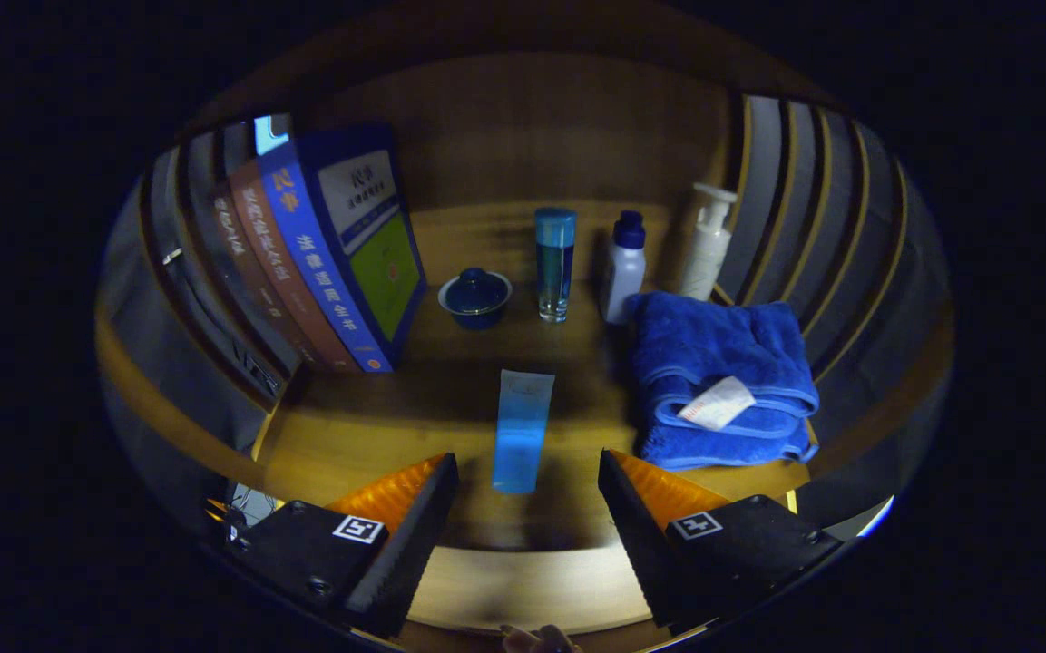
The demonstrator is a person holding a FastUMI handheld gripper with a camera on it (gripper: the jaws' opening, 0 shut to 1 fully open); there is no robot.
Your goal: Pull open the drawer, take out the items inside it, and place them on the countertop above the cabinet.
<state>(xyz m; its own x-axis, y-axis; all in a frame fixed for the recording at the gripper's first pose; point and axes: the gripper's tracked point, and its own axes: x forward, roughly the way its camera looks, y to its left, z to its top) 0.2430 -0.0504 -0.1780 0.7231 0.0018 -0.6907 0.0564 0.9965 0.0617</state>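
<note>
Tongs (528,517) are wide open, holding nothing, hovering at the near edge of the desk (341,435). A blue tube (523,431) lies flat just ahead of them, so I'd guess that one's already out. Can't see the drawer, so no idea what's left inside.

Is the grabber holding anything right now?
No, nothing is held. The gripper is open, and the flat light blue tube lies on the wooden countertop untouched between its spread jaws.
</note>
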